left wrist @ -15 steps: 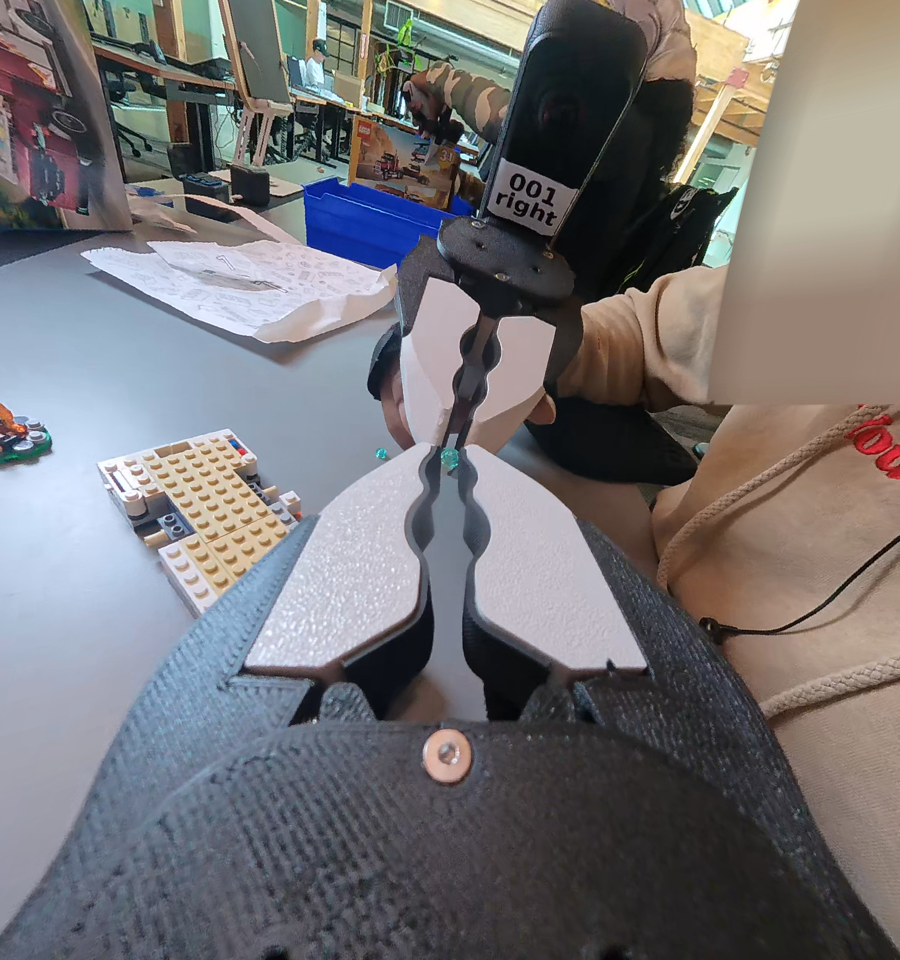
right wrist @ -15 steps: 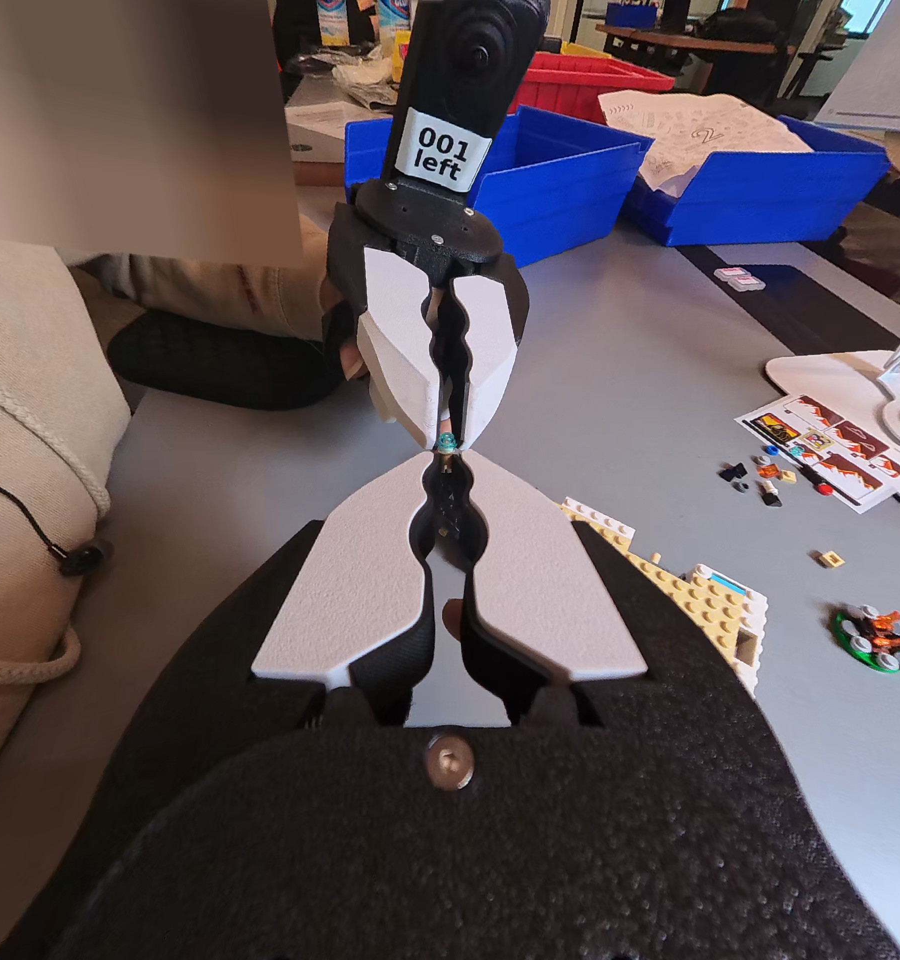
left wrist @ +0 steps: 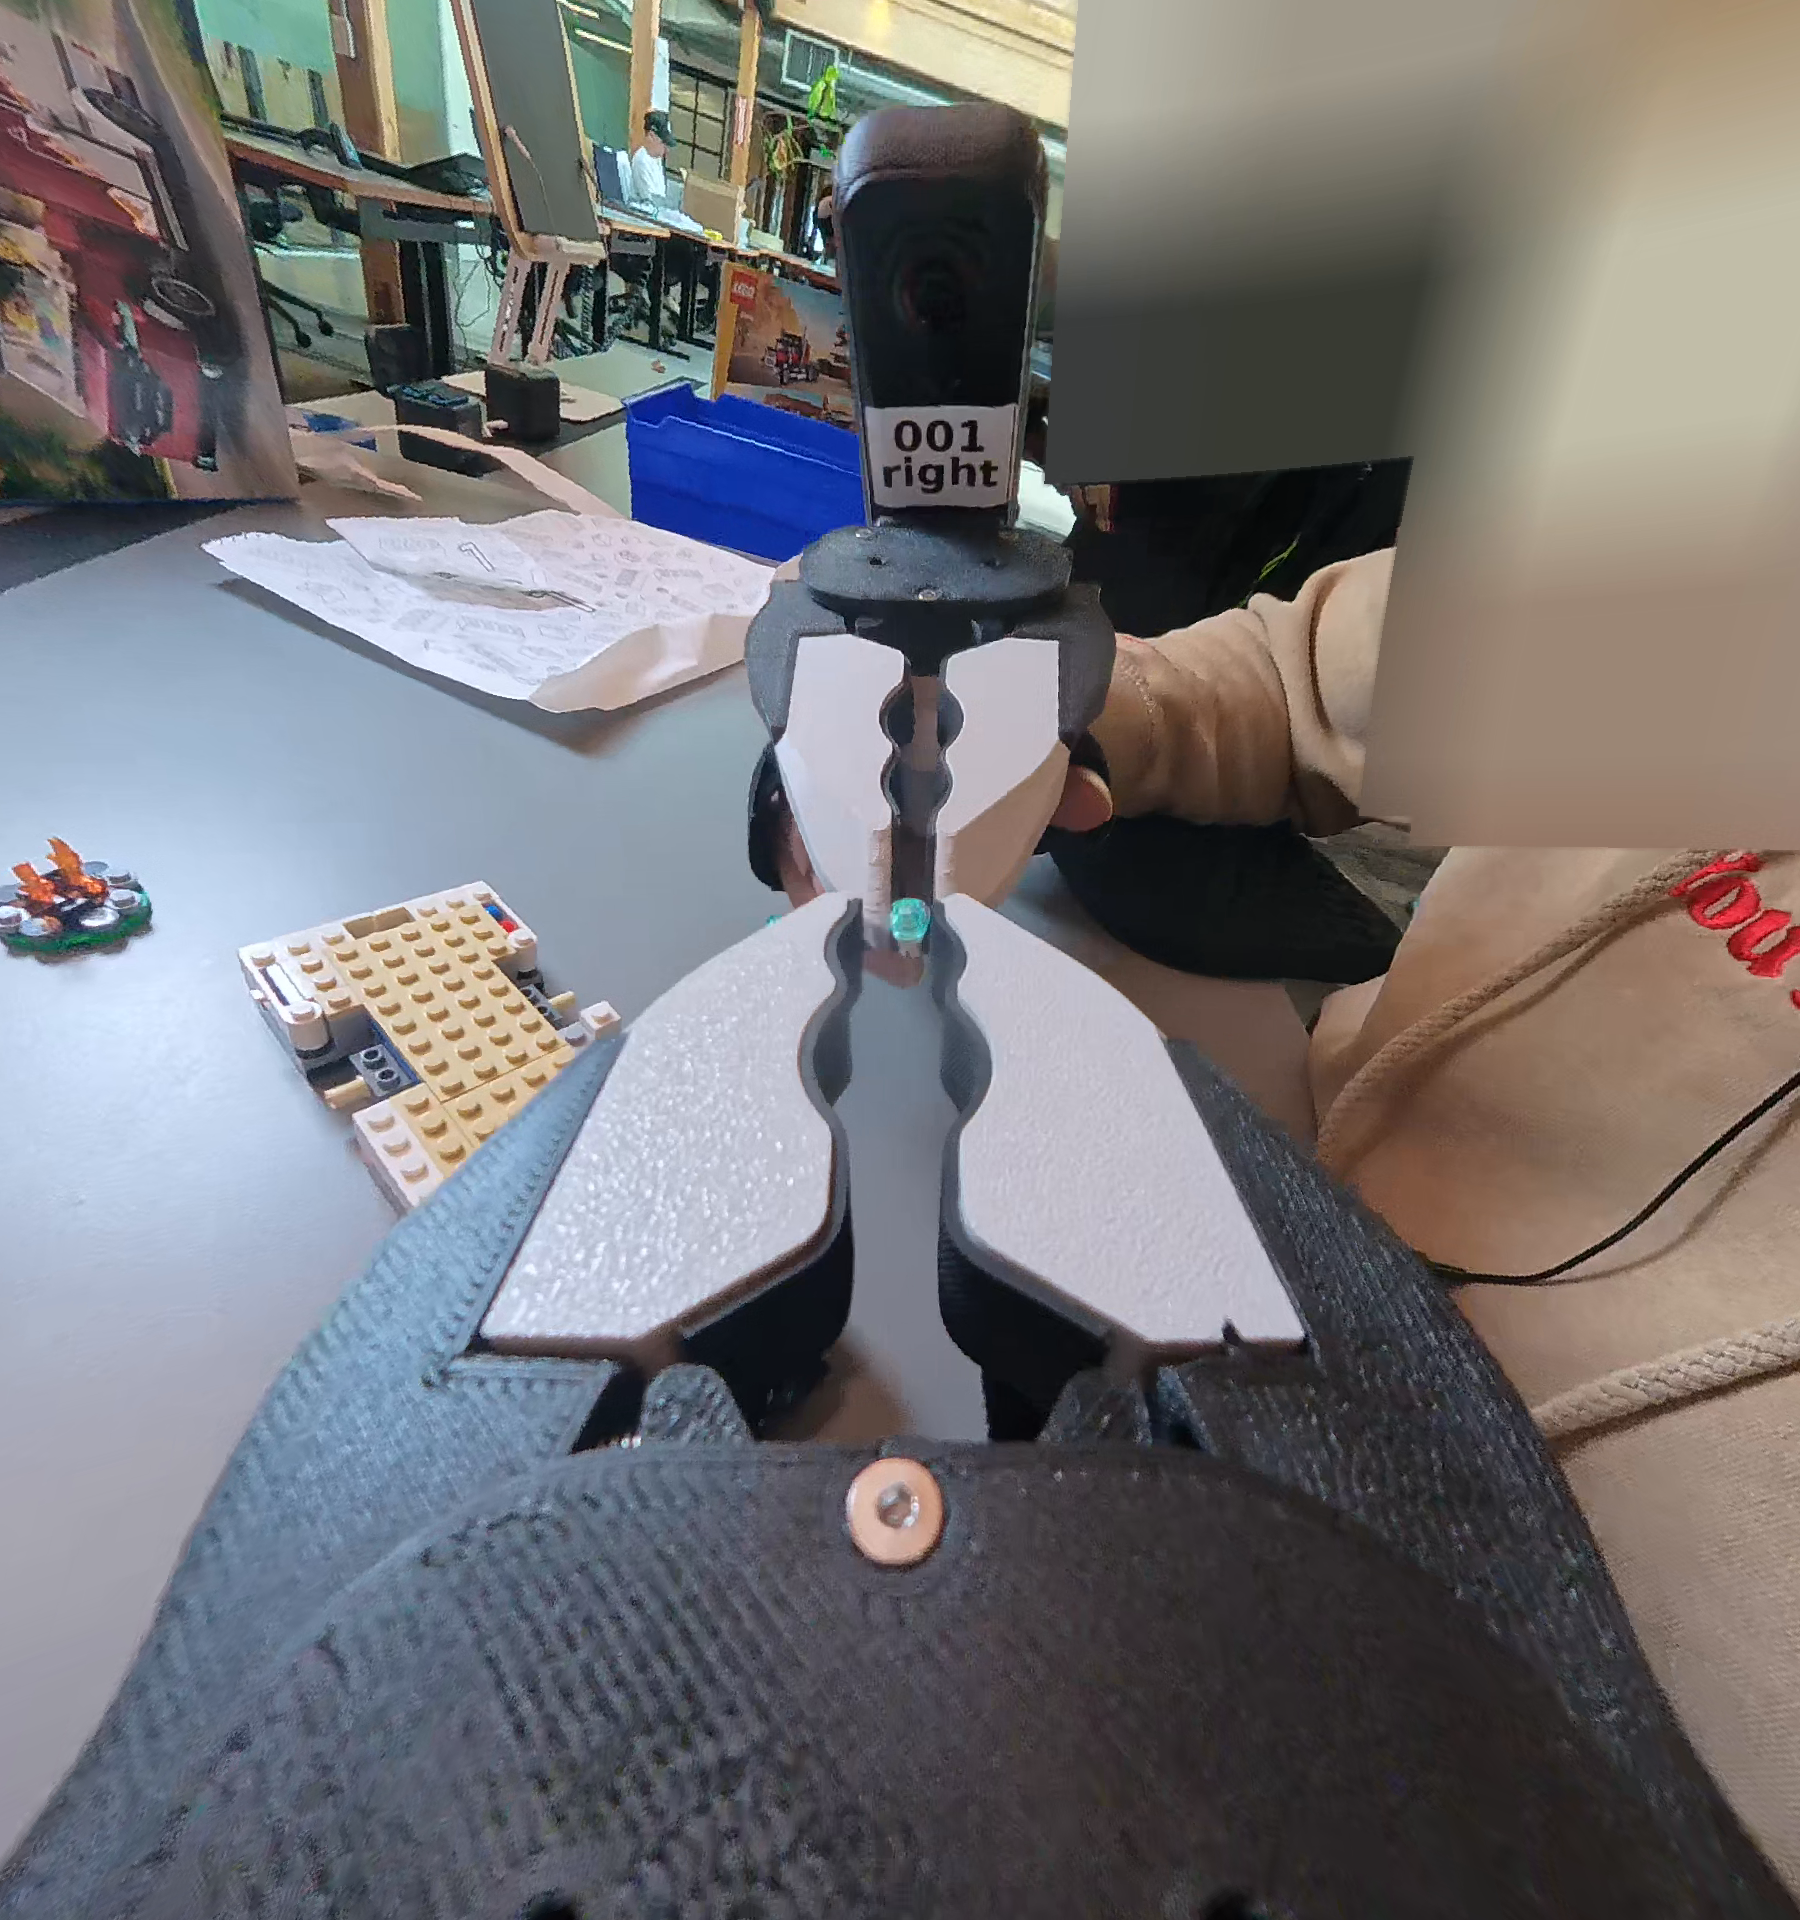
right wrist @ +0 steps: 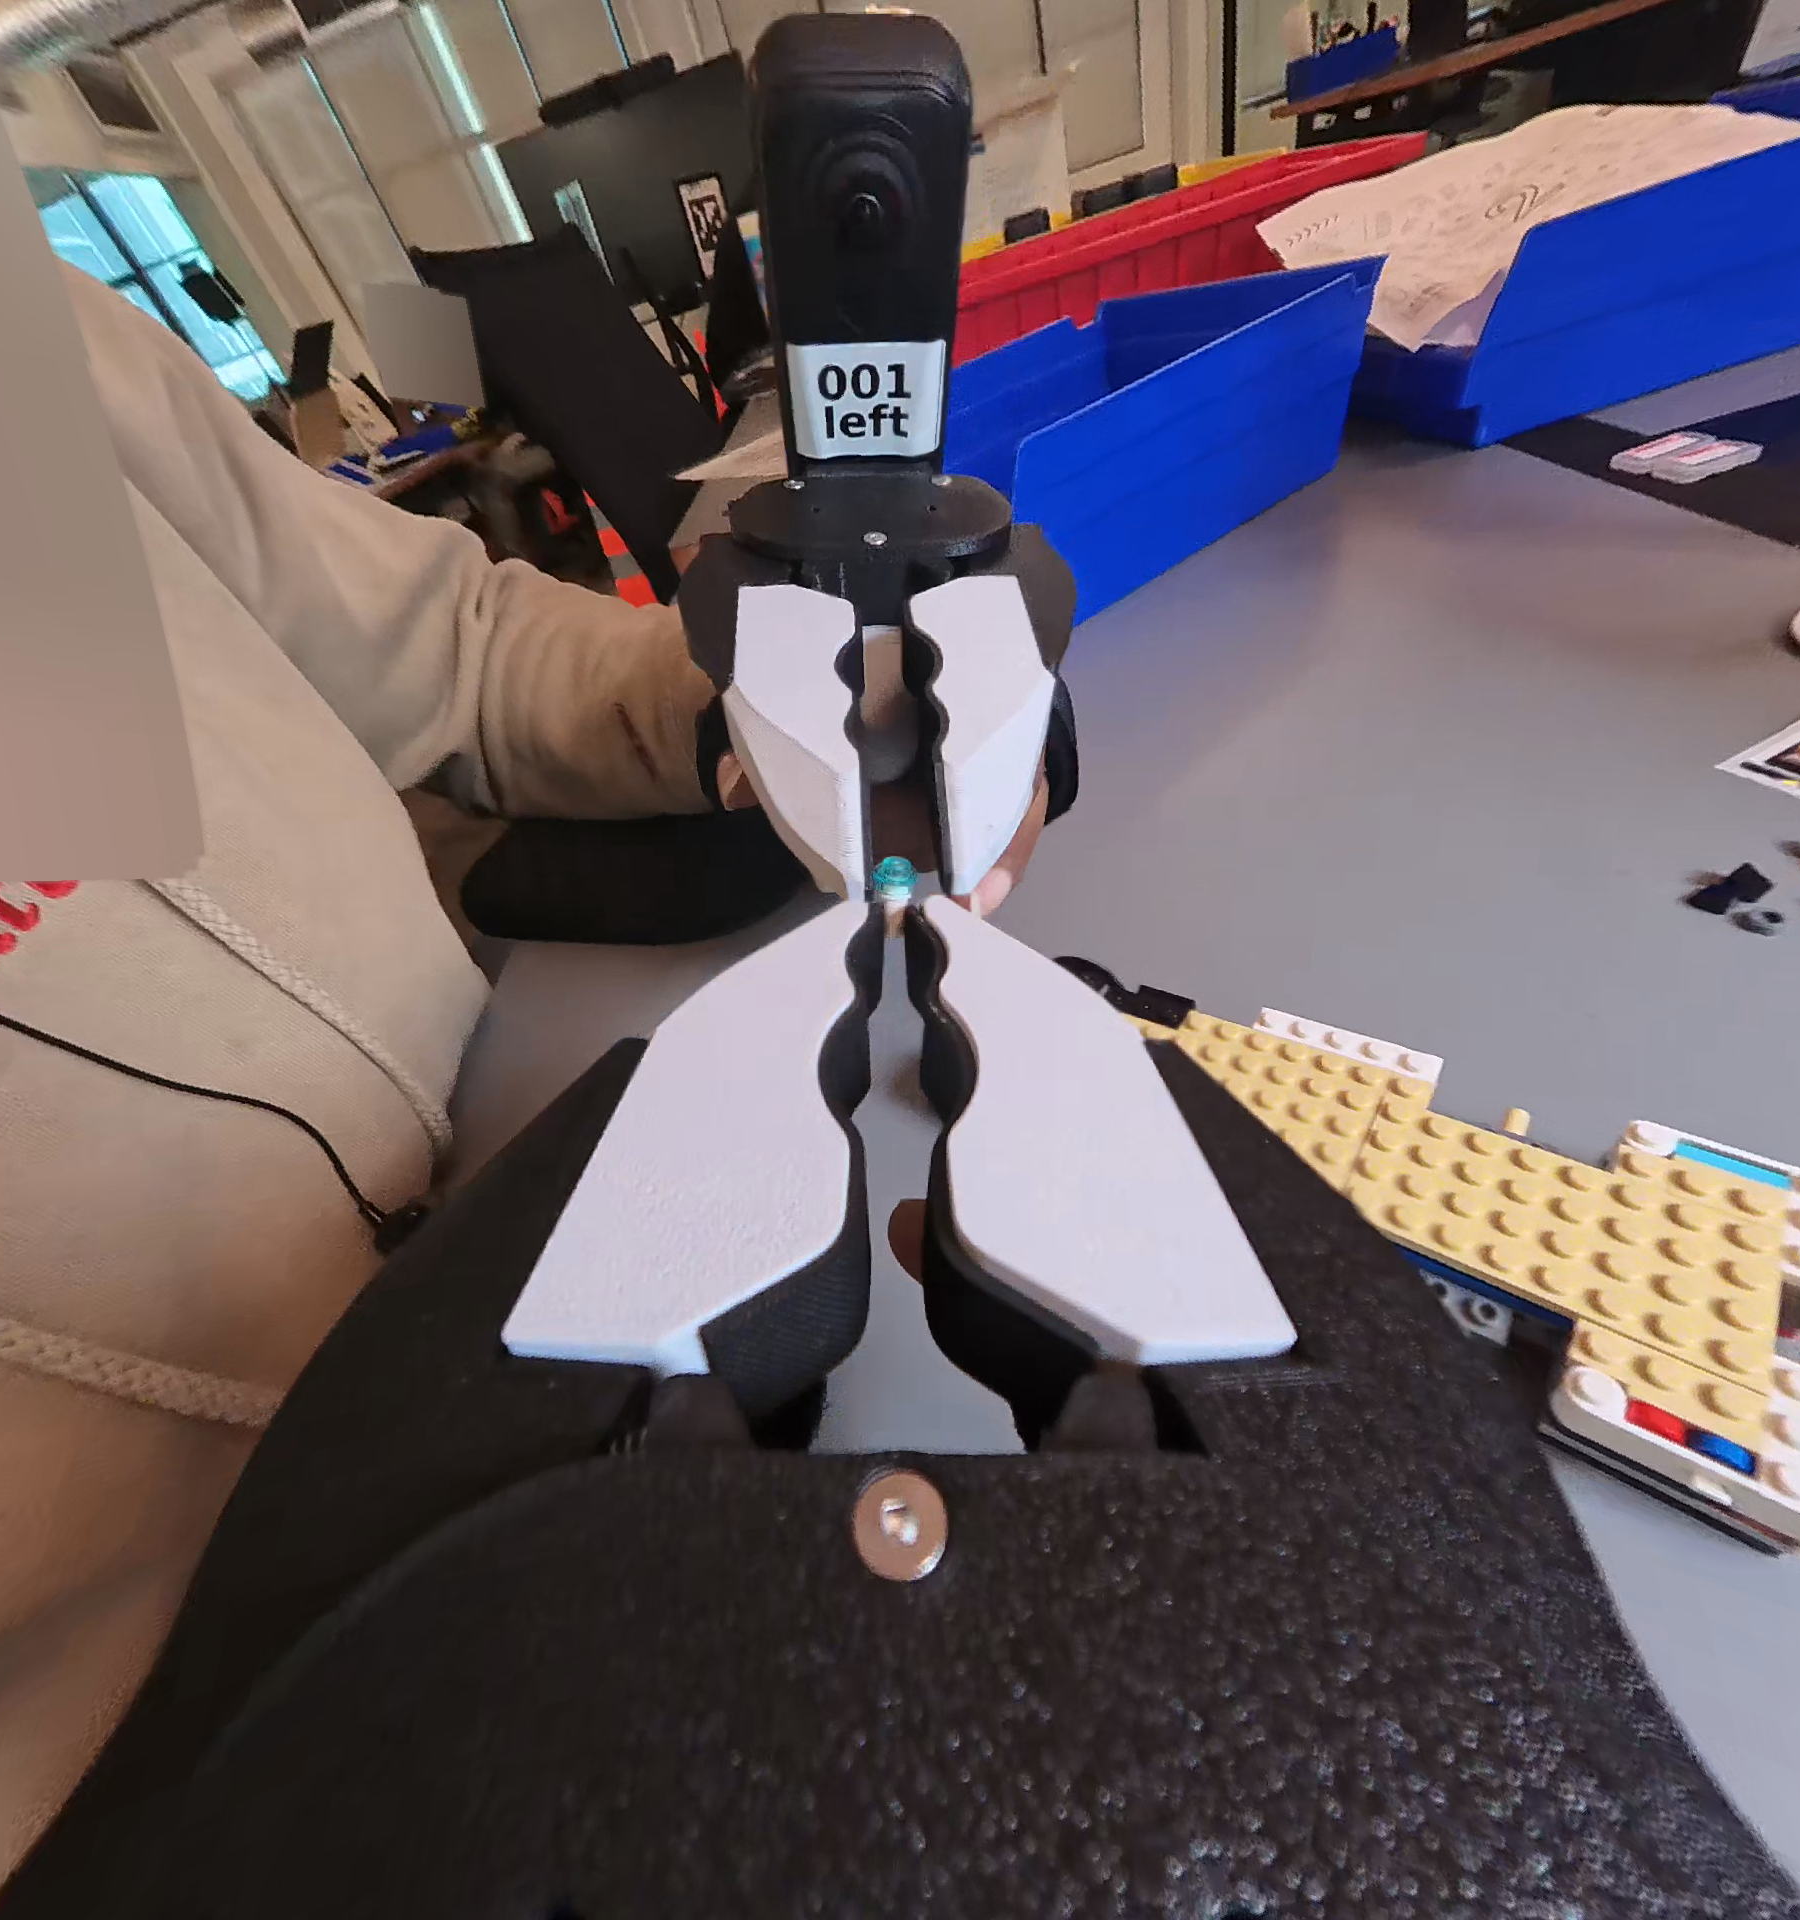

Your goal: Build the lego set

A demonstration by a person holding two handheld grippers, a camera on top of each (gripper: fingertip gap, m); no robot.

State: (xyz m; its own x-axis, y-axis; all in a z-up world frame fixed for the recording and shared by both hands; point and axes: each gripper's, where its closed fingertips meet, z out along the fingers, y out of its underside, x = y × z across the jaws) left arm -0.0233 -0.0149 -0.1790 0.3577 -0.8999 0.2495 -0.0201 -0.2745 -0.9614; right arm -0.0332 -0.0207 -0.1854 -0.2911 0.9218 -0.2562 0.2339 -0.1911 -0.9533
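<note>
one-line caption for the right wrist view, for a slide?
Right tool pinches a small pale piece capped by a teal stud, tip to tip with the open left tool, beside a tan brick build.

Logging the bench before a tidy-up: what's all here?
Table: one, grey, under everything.
Brick build: one, tan and white, by the grippers.
Campfire model: one, orange on green, beyond the build.
Bins: two blue, far side; one red behind.
Printed paper: white, near a bin.
Loose pieces: several, mixed colours, table edge.
Teal stud: one, atop a pale piece.
Right gripper: closed on the pale piece.
Left gripper: open around the stud.
</note>
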